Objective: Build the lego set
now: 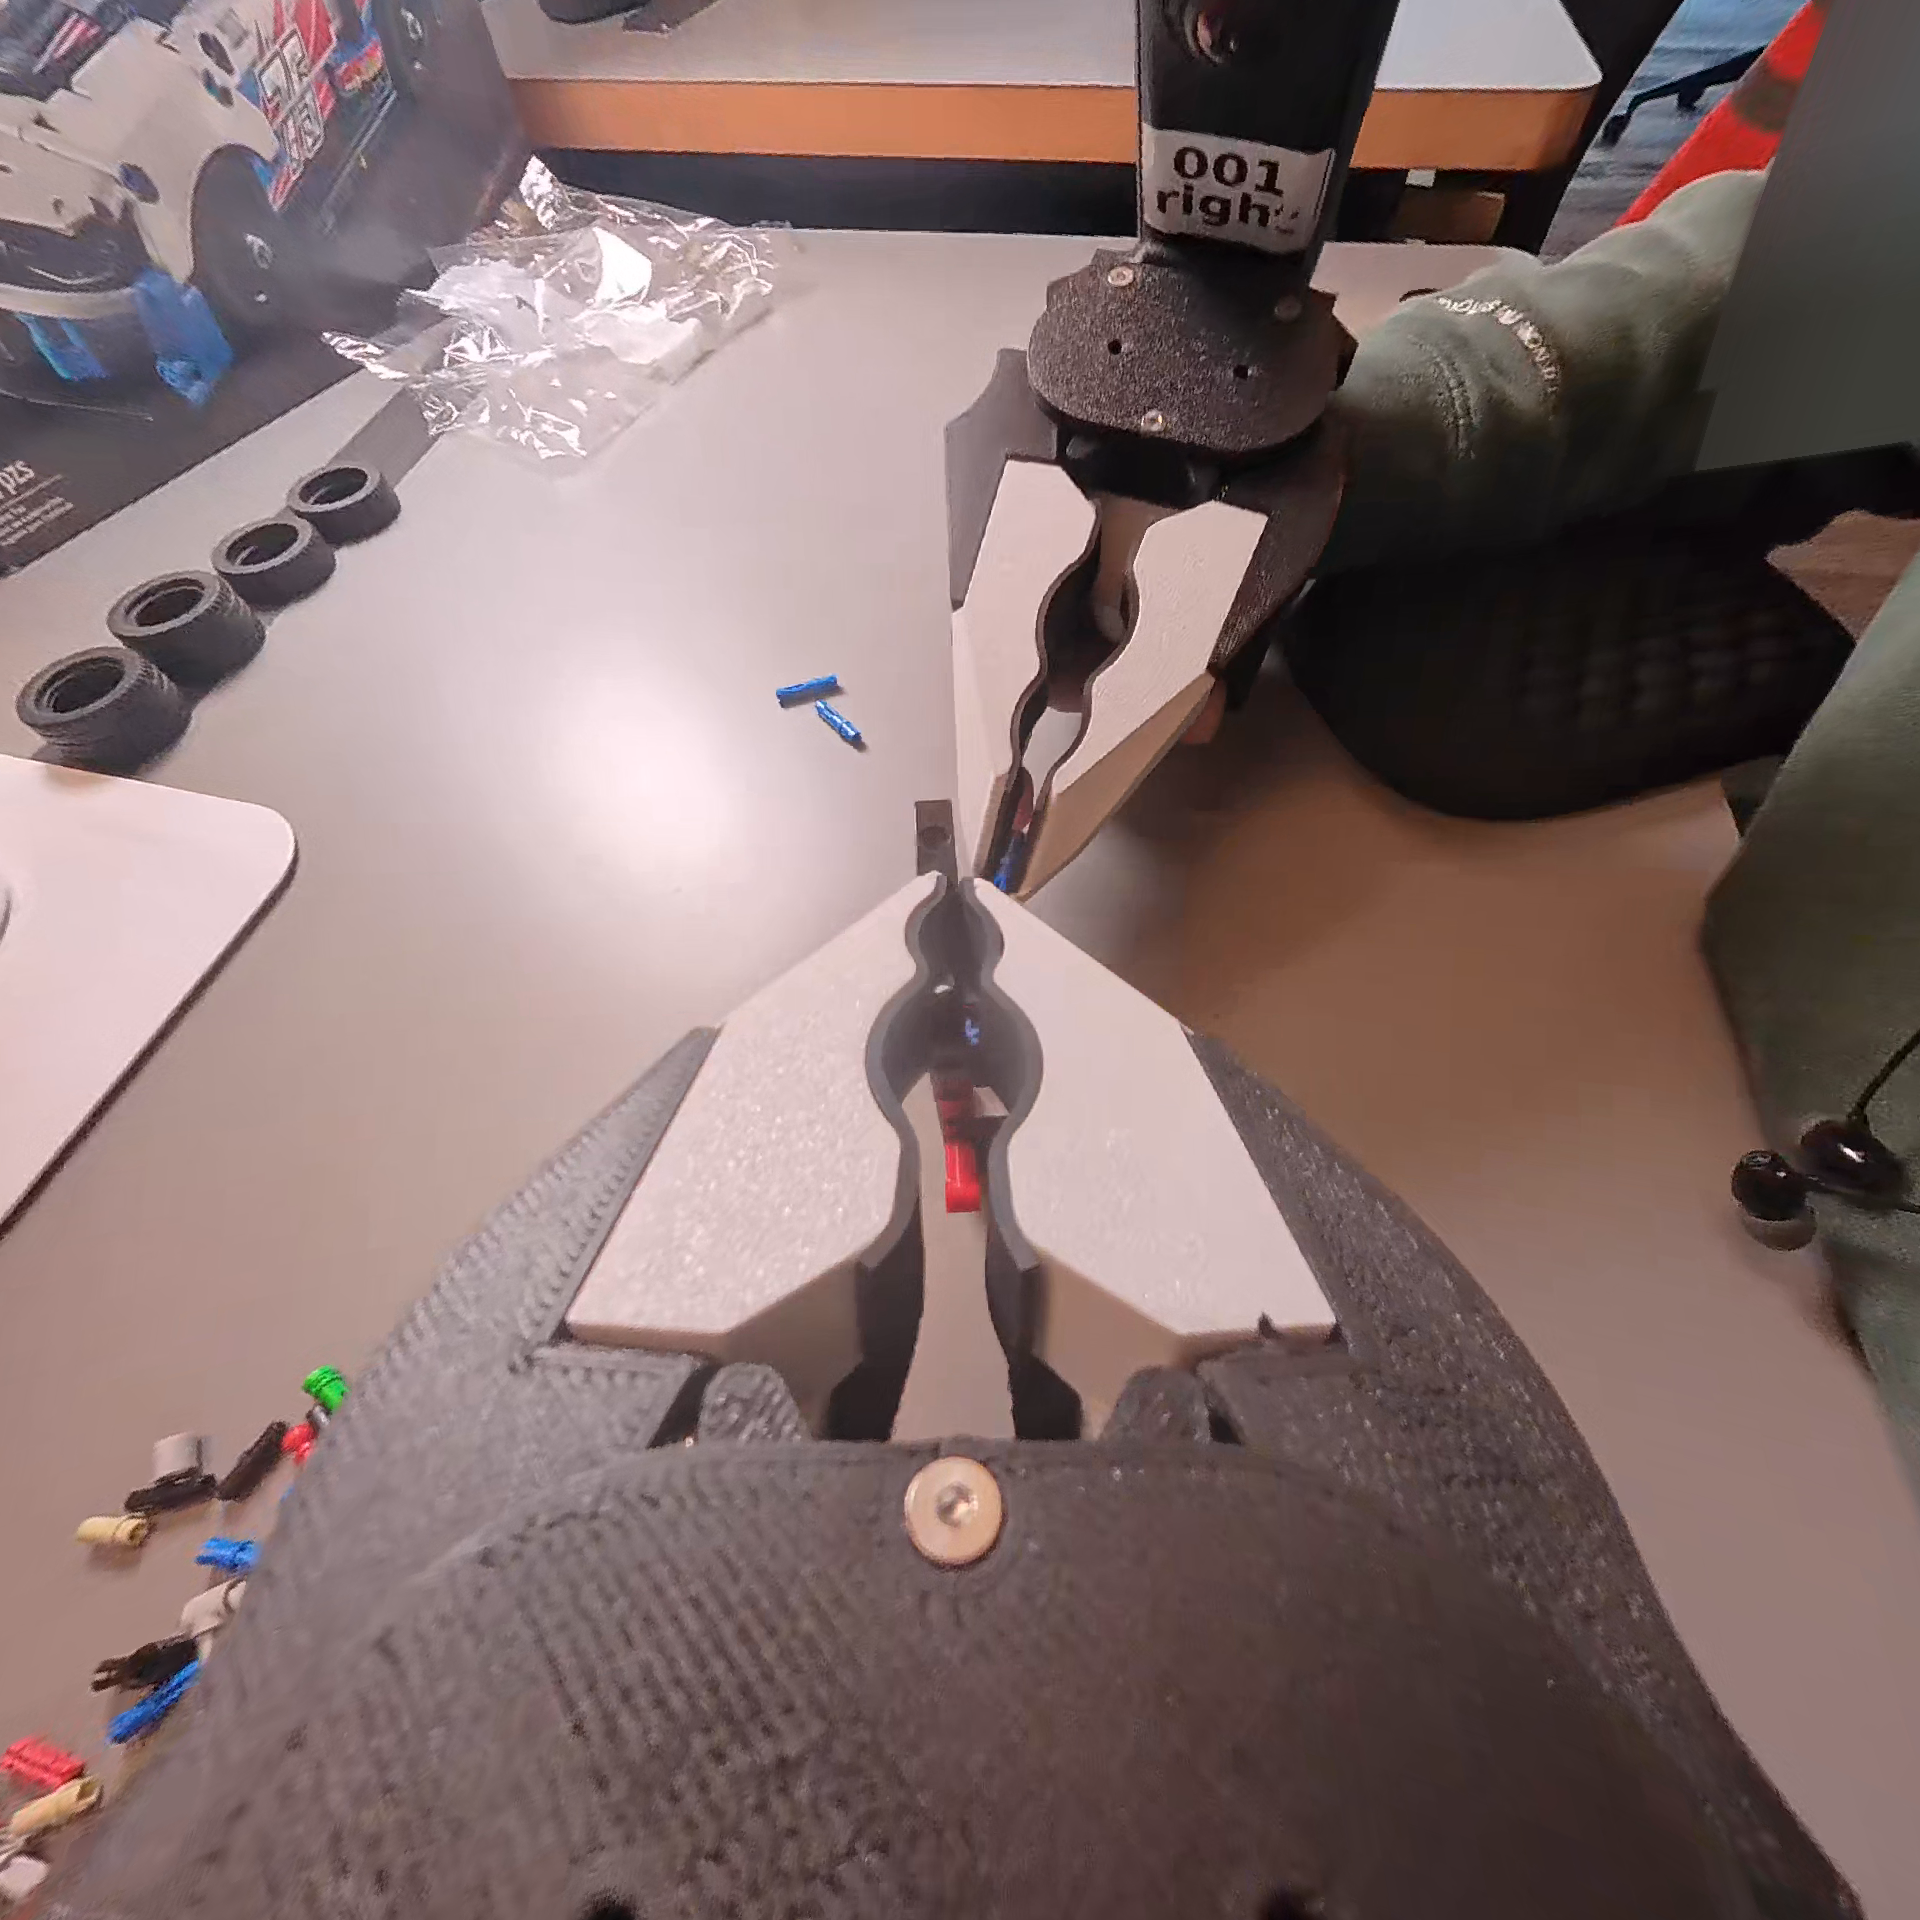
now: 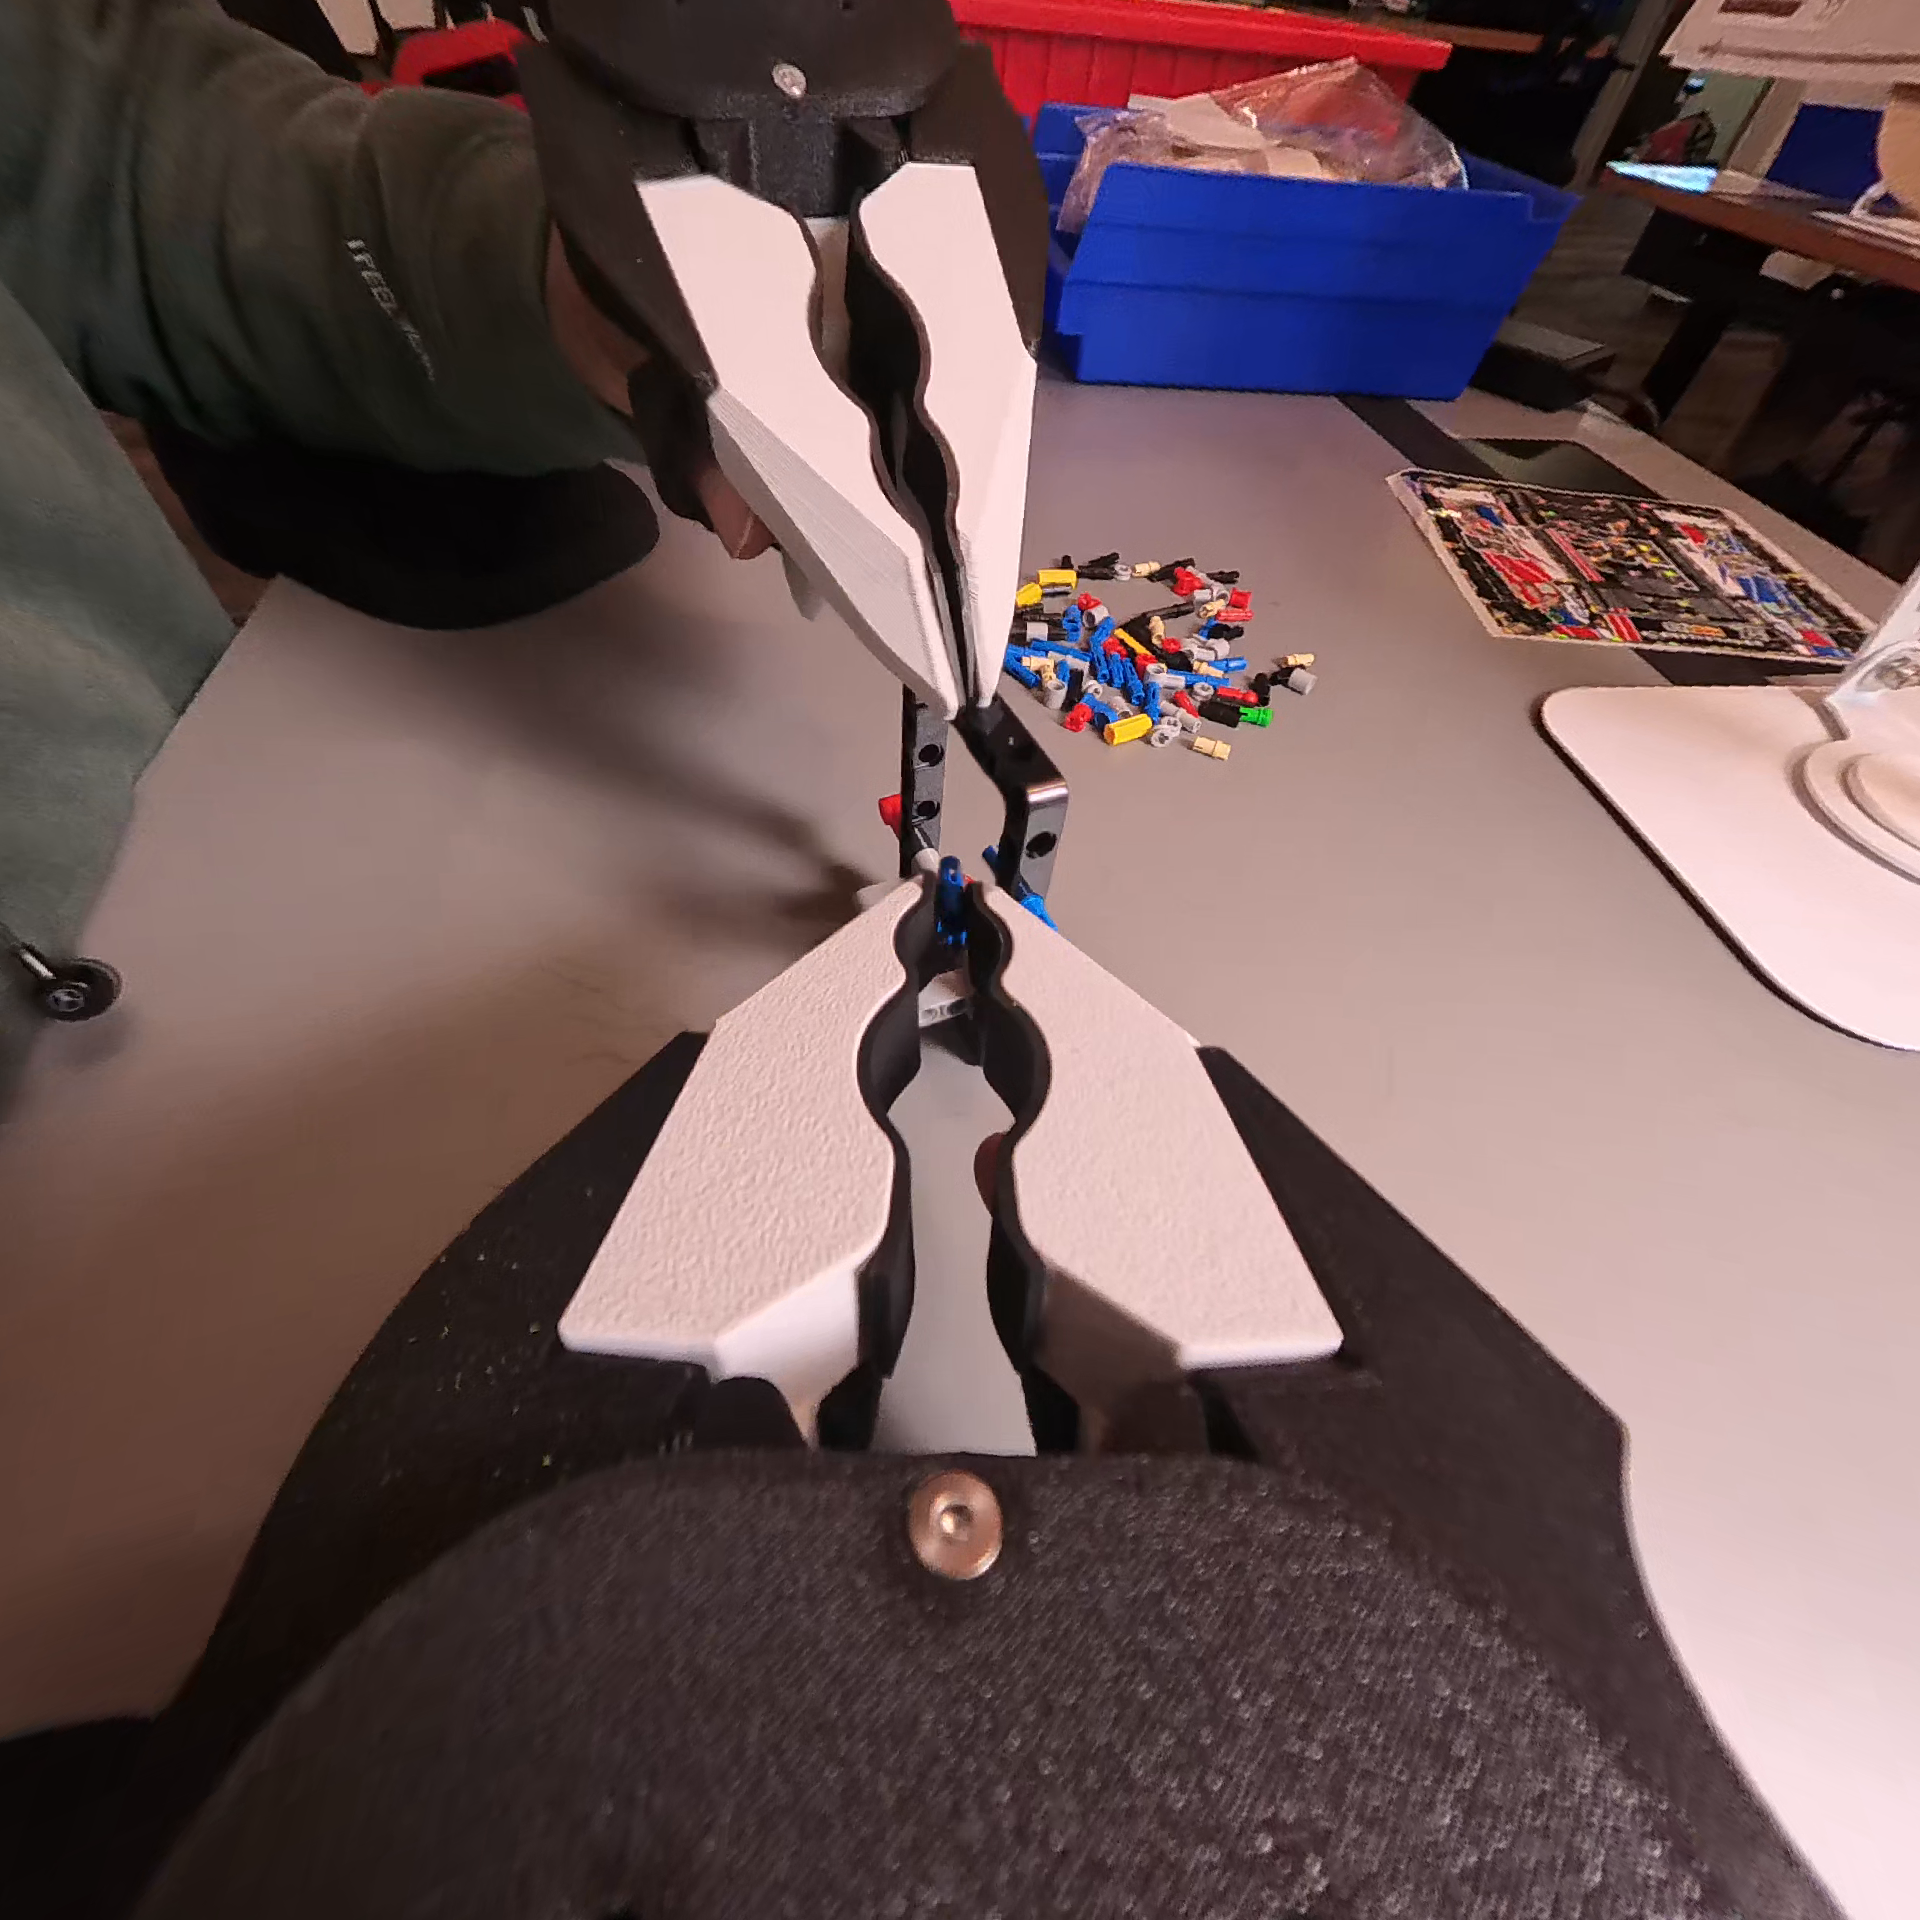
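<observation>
My left gripper (image 1: 954,883) is shut on the top of a black lego frame (image 1: 932,831) and holds it upright above the grey table (image 1: 582,790). In the right wrist view the left gripper (image 2: 966,709) comes down from above onto the frame (image 2: 1039,810), which carries a red pin (image 2: 888,808) and blue pins at its lower end. My right gripper (image 2: 951,883) is shut on a small blue pin (image 2: 948,896), tip to tip with the frame's lower end. The right gripper also shows in the left wrist view (image 1: 1006,878), with the blue pin (image 1: 1005,862) between its tips.
Several black tyres (image 1: 187,623), a clear plastic bag (image 1: 561,312), the set's box (image 1: 208,156) and two loose blue pins (image 1: 821,709) lie at the left. A pile of small coloured parts (image 2: 1153,655), blue bins (image 2: 1299,270), a printed sheet (image 2: 1621,561) and a white base (image 2: 1745,852) lie beyond. The grippers are tip to tip, or close to it. The white base (image 2: 1745,852) is about equally far from each gripper, around 30 cm. Seen from the left wrist view (image 1: 86,990) as well.
</observation>
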Action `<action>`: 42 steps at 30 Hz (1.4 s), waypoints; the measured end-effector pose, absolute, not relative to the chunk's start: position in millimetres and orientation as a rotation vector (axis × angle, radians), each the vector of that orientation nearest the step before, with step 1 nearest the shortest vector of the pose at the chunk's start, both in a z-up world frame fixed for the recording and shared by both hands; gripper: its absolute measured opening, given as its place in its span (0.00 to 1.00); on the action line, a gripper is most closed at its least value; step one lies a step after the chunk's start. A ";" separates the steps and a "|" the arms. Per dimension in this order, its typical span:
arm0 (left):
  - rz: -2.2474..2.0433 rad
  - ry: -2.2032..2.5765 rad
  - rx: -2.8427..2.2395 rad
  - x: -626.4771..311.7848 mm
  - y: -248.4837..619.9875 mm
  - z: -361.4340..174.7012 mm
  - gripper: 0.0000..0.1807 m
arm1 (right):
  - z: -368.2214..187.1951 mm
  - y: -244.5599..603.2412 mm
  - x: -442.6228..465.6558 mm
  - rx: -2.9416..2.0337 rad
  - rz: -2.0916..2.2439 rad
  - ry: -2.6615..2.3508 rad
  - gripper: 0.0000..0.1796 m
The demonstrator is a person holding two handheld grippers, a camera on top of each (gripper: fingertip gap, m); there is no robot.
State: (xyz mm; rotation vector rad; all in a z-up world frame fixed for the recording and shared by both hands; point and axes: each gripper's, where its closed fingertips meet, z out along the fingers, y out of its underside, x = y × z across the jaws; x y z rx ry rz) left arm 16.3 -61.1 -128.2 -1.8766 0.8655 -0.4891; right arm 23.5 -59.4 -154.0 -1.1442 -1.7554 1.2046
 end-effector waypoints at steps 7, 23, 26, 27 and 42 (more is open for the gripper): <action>-0.521 0.922 -1.868 22.2 -67.6 -128.0 0.01 | -142.1 -62.9 32.8 -1.085 1.313 -1.759 0.01; -0.500 0.927 -1.837 22.9 -66.4 -124.0 0.08 | -141.2 -62.8 41.8 -1.065 1.367 -1.802 0.01; -0.537 0.879 -1.808 21.6 -62.4 -112.4 0.15 | -149.3 -65.7 40.3 -1.075 1.340 -1.838 0.01; -0.553 0.859 -1.814 20.4 -59.8 -110.3 0.18 | -152.0 -66.2 40.3 -1.078 1.333 -1.849 0.01; -0.598 0.936 -1.901 37.2 -46.1 -150.8 0.04 | -124.6 -36.6 44.9 -1.108 1.464 -1.615 0.01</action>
